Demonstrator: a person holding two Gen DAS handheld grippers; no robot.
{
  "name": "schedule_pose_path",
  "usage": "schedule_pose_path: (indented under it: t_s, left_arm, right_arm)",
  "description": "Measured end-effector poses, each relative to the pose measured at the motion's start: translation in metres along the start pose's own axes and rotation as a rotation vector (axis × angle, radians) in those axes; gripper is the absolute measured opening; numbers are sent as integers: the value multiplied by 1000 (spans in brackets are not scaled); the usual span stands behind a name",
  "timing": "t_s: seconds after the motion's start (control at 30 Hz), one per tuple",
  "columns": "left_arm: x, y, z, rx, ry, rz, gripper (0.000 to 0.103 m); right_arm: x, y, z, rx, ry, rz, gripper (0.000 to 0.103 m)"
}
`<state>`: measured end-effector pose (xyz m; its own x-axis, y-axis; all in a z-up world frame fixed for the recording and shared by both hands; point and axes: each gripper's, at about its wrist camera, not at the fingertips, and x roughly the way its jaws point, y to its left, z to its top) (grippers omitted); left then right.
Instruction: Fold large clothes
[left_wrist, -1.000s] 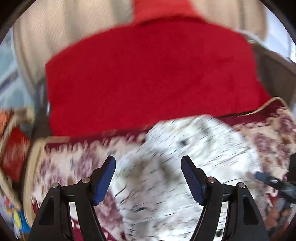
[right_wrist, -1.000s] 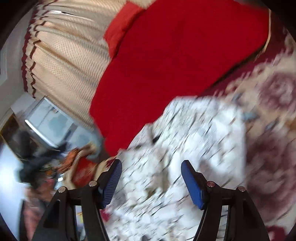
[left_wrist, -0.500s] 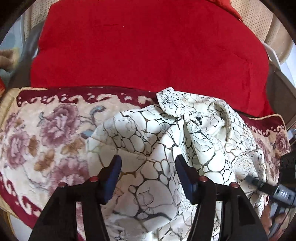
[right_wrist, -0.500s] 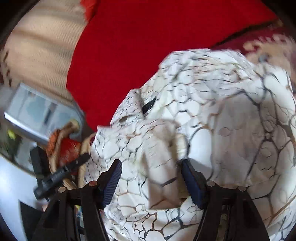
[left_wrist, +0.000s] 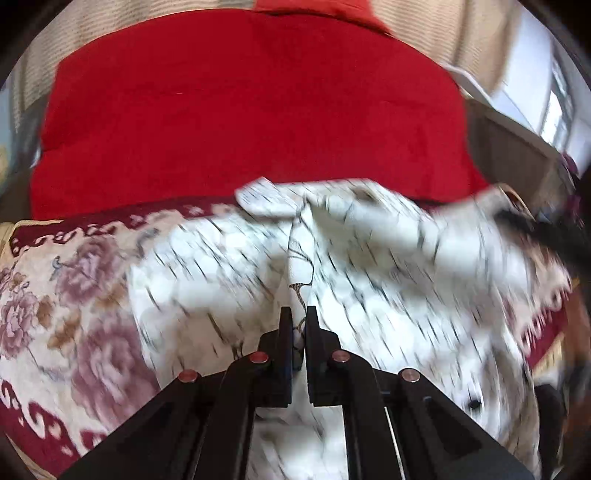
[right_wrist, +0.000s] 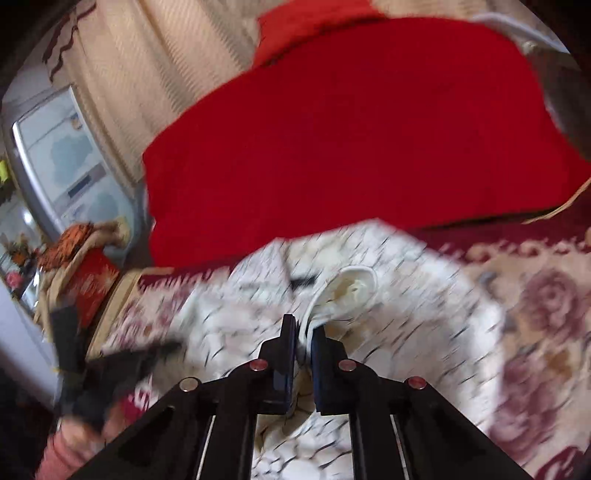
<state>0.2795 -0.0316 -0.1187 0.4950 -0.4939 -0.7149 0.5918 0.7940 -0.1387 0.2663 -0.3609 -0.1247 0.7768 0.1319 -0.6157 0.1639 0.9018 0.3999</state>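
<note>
A white garment (left_wrist: 369, 266) with a black crackle print lies crumpled on a floral rug-like cover (left_wrist: 74, 295). My left gripper (left_wrist: 298, 317) is shut on a raised fold of the garment. In the right wrist view the same garment (right_wrist: 406, 295) shows, and my right gripper (right_wrist: 303, 334) is shut on a bunched white edge of it. Each gripper shows dark and blurred in the other's view: the right gripper (left_wrist: 546, 229) at the right edge, the left gripper (right_wrist: 110, 365) at the lower left. Both views are motion-blurred.
A large red cushion or blanket (left_wrist: 251, 110) lies behind the garment, with beige curtains (right_wrist: 140, 74) beyond it. A red-and-orange bundle (right_wrist: 81, 258) and a pale appliance (right_wrist: 59, 147) stand at the left in the right wrist view.
Both grippers have closed from open onto folds of the garment. The cloth is pulled up and moving, and the views have shifted.
</note>
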Motion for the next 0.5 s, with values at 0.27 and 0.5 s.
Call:
schedule_pose_path:
  t_s: [0.27,0.5]
  left_arm:
    - [-10,-26,-58,119,137,13,32]
    - [-34,-26,-30,43,33,75,76]
  right_arm:
    - [7,-105,-1,279,6,-80,13]
    - [-11,-131,-21,352,-19,-10,30]
